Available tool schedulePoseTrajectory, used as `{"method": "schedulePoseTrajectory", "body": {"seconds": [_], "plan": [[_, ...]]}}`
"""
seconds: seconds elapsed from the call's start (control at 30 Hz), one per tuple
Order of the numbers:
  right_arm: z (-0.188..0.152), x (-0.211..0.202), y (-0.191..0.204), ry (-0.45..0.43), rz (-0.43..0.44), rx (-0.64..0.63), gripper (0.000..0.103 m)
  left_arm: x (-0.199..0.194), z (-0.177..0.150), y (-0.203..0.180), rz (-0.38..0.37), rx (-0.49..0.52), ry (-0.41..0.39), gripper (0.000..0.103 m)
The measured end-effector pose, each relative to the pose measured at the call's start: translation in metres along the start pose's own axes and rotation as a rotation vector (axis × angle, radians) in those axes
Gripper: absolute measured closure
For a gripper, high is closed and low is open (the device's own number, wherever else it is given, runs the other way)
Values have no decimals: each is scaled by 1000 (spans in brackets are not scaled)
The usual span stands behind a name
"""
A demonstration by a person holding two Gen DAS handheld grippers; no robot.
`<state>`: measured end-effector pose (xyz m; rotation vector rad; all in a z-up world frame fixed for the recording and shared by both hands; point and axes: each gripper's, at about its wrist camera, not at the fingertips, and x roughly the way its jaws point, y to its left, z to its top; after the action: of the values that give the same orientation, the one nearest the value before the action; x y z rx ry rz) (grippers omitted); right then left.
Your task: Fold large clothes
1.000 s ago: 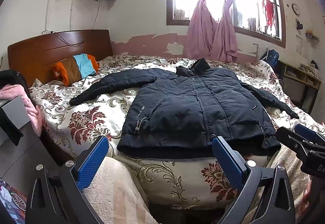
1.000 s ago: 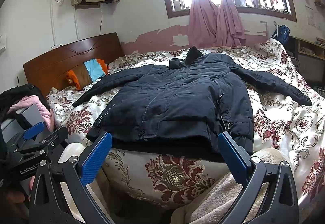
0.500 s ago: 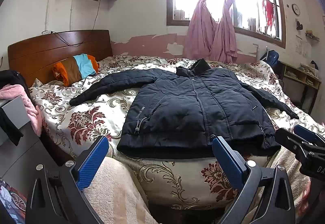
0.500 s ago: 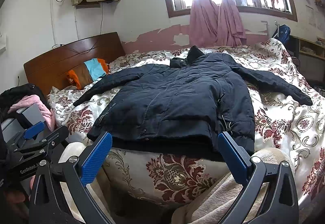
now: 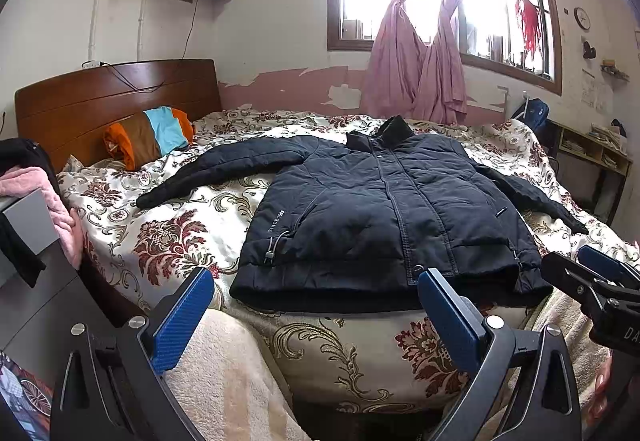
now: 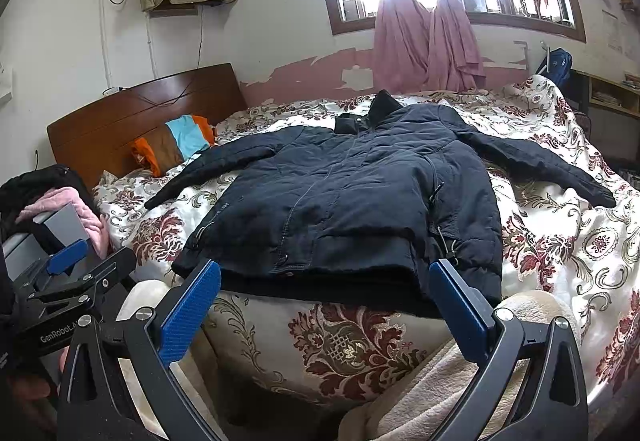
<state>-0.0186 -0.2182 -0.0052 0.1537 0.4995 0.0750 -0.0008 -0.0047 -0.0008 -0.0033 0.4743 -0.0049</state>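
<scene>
A dark navy padded jacket (image 5: 384, 217) lies flat on its back across a bed (image 5: 180, 241), zipped up, collar toward the far wall and hem at the near edge of the mattress. Both sleeves are spread outward and angle down toward the near side; the one on the viewer's left reaches toward the headboard (image 5: 116, 97), the other runs toward the bed's far right side. Small white lettering shows near a pocket on the viewer's left of the front.

Under it is a cream bedspread (image 6: 560, 241) printed with red floral medallions. A striped pillow (image 5: 150, 135) in orange, brown and light blue sits by the headboard.

The left gripper (image 5: 316, 317) hovers just short of the hem, its blue-padded fingers spread wide with nothing between them. The right gripper (image 6: 326, 311) is beside it, likewise spread wide and holding nothing, also short of the hem. Neither touches the jacket.

Beyond the bed, tied pink curtains (image 5: 416, 61) hang at a bright window (image 5: 500, 1). A pink garment (image 5: 56, 209) is heaped at far left.
</scene>
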Motion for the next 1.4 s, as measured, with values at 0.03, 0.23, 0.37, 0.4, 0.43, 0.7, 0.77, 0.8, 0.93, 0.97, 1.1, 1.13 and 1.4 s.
{"method": "schedulePoseTrajectory", "body": {"seconds": [0.03,0.23,0.37,0.4,0.43,0.7,0.77,0.8,0.93,0.97,1.1,1.13,1.4], "plan": [[0,0,0,0,0,0,1,0,0,-1,0,0,0,0],[-1,-1,2,1,3,0,1,0,0,0,0,0,0,0],[-1,2,1,9,7,4,1,0,-1,0,-6,-7,2,0],[-1,2,1,10,7,5,1,-1,0,0,-10,-11,3,0],[-1,2,0,12,8,6,1,0,0,0,-10,-12,5,0],[-1,13,-5,62,-22,17,1,6,-2,1,-18,-18,35,0],[1,19,-6,81,-48,12,1,10,-2,1,-15,-20,57,0],[4,22,-7,93,-60,7,1,12,-2,2,-17,-22,66,0],[15,36,-13,122,-97,-13,1,26,0,3,-30,-36,125,0],[17,39,-14,128,-104,-18,1,31,2,3,-41,-38,143,0],[28,48,-23,125,-115,-19,1,42,9,2,-114,-69,177,0],[29,50,-25,120,-120,-20,1,45,12,1,-124,-73,183,0],[47,66,-47,91,-154,-4,1,64,40,-14,-106,-40,184,0]]}}
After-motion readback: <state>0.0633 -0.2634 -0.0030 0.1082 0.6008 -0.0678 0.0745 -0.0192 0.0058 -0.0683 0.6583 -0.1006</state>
